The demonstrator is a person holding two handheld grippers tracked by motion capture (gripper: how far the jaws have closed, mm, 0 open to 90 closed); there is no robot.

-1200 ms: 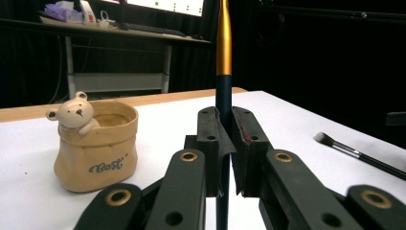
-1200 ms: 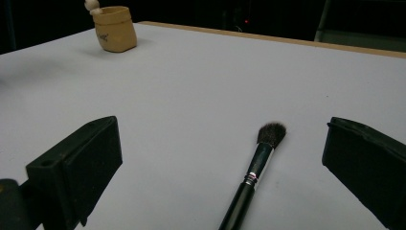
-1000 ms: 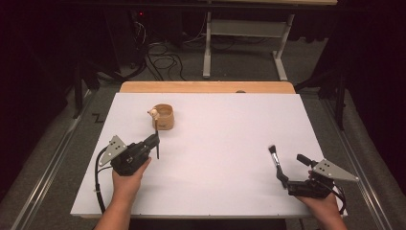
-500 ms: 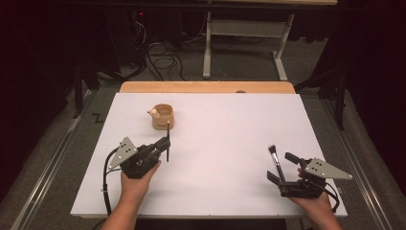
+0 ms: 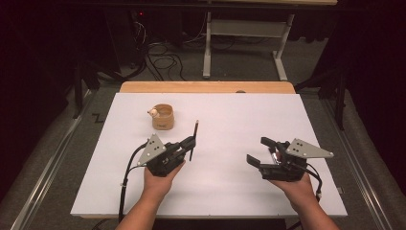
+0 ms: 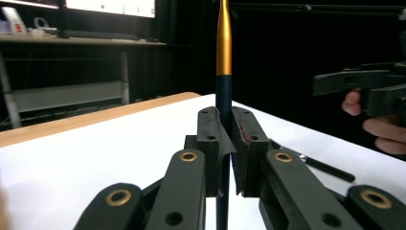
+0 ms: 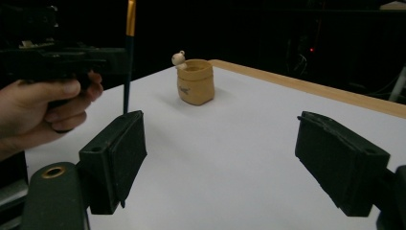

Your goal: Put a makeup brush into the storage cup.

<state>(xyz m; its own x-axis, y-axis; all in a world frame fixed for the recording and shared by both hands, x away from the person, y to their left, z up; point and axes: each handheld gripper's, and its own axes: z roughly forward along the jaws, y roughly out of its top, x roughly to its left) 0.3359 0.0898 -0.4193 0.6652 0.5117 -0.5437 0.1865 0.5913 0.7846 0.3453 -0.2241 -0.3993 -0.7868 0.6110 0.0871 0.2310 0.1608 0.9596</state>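
Far left on the white table point(image 5: 230, 115) we note a small tan cup point(image 5: 163, 118), upright, with a pale knob at its rim. Nearer, the left gripper point(image 5: 189, 143) is clamped on a dark brush point(image 5: 193, 140) with a gold ferrule, which stands upright between its pads, well apart from the cup. At the right, the right gripper point(image 5: 261, 151) has jaws spread wide with nothing between them; they have just been closing.

No legible text; small mark on tan cup point(image 7: 195, 81) unreadable.
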